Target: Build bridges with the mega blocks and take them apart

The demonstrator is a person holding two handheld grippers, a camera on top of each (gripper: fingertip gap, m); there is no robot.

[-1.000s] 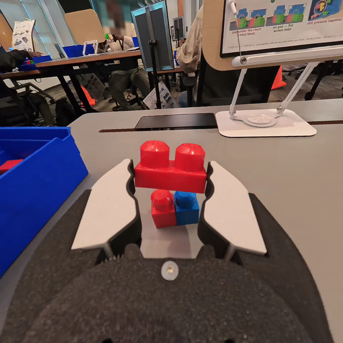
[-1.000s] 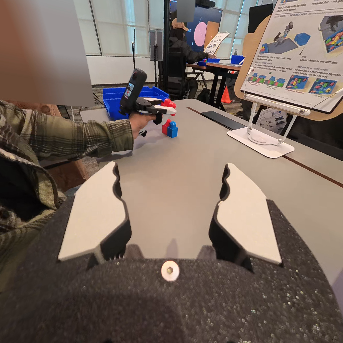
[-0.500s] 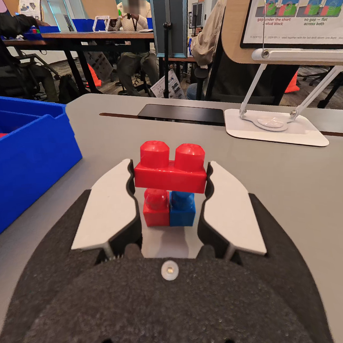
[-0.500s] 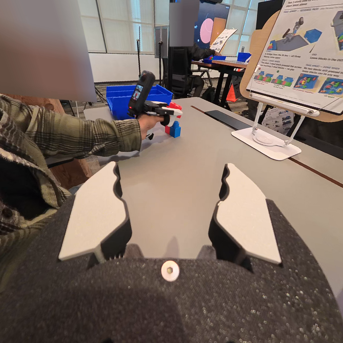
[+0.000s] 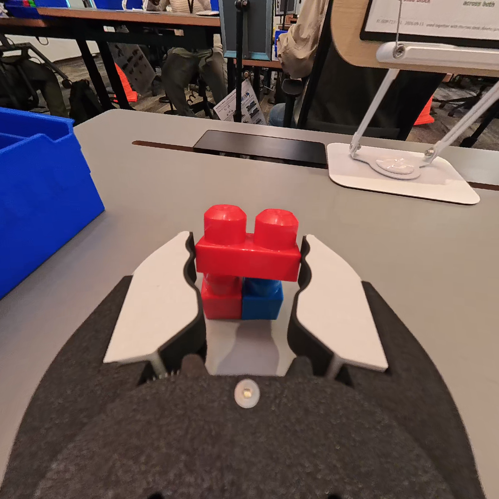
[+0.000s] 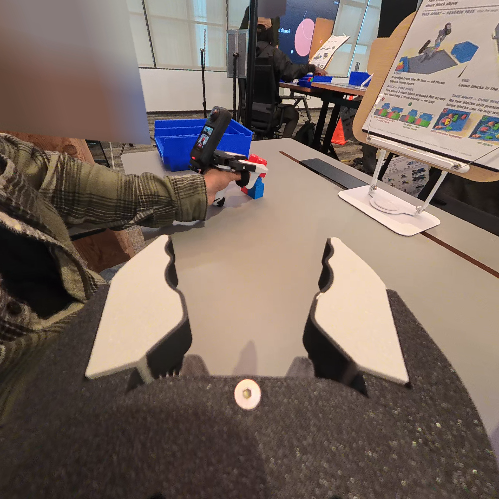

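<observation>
My left gripper (image 5: 247, 253) is shut on a red two-stud block (image 5: 247, 260) and holds it right over a small red block (image 5: 222, 301) and a small blue block (image 5: 262, 302). The two small blocks stand side by side, touching, on the grey table (image 5: 351, 256). Their studs sit just under the held block; I cannot tell whether they are pressed in. In the right wrist view the left gripper (image 6: 253, 172) and the blocks (image 6: 255, 189) show far off. My right gripper (image 6: 247, 266) is open and empty above the bare table.
A blue bin (image 5: 40, 194) stands at the left of the table; it also shows in the right wrist view (image 6: 189, 137). A white stand (image 5: 399, 172) holding an instruction board is at the back right. A black panel (image 5: 259, 147) lies in the table's slot. People sit at tables behind. Left tips to right tips: about 45 cm.
My left gripper has lowered the red two-stud block onto the two small blocks and lined it up over them. My right gripper has stayed open and nearly still.
</observation>
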